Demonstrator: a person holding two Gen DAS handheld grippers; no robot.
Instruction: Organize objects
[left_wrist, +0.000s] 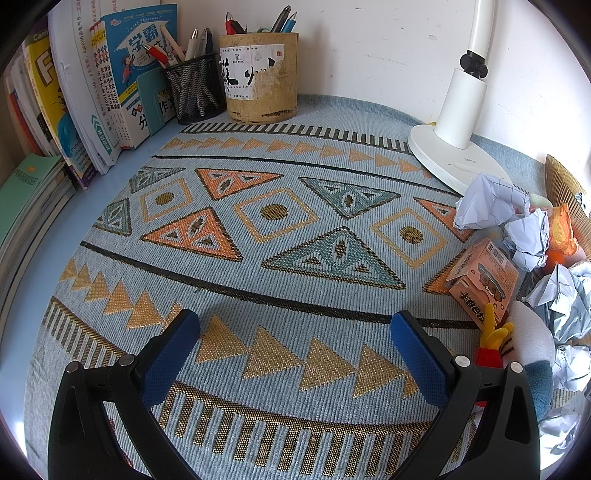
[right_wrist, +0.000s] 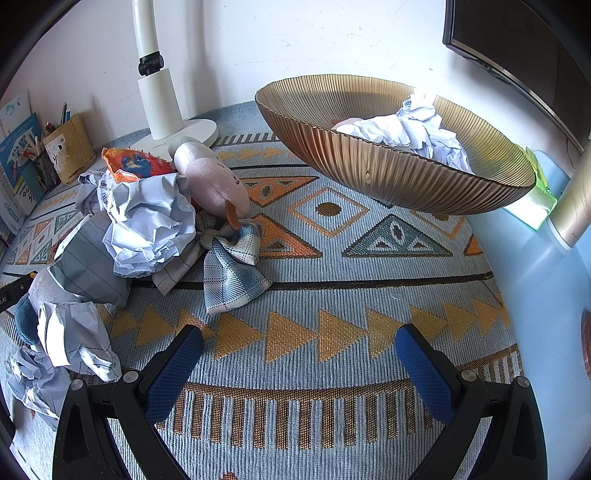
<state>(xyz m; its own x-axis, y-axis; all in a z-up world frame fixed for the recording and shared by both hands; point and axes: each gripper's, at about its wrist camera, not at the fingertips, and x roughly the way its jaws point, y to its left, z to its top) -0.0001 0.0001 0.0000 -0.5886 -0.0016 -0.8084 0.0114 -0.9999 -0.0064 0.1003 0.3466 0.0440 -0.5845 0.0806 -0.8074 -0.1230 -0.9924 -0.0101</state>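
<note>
Counting the clutter first: at least four crumpled balls of pale lined paper (right_wrist: 147, 225) sit heaped on the left side of the woven blue mat with orange and gold triangles (right_wrist: 332, 266) in the right wrist view, and more of the same paper (right_wrist: 417, 129) lies inside the one big ribbed amber glass bowl (right_wrist: 388, 173) near the wall. One pink plush toy (right_wrist: 212, 181) leans on the heap, one blue plaid cloth (right_wrist: 231, 266) spreads out just beside it, and one orange snack bag (right_wrist: 129, 164) peeks from behind. One white desk lamp (right_wrist: 159, 92) stands at the back.

Now the tools. Right gripper (right_wrist: 299, 365) hovers over bare mat, blue-padded fingers (right_wrist: 173, 373) spread wide, nothing between them, touching nothing. Left gripper (left_wrist: 295, 354), same story: jaws wide apart, empty, above the triangle pattern.

Over to the left wrist view and its containers: one tan cylindrical pen pot with a torn white label (left_wrist: 260, 75) holds several pens, and one black mesh cup (left_wrist: 194, 90) just beside it is also packed with pens. One row of upright books (left_wrist: 92, 92) lines the left edge. One small pink carton (left_wrist: 482, 278) lies near the paper heap at right.
</note>
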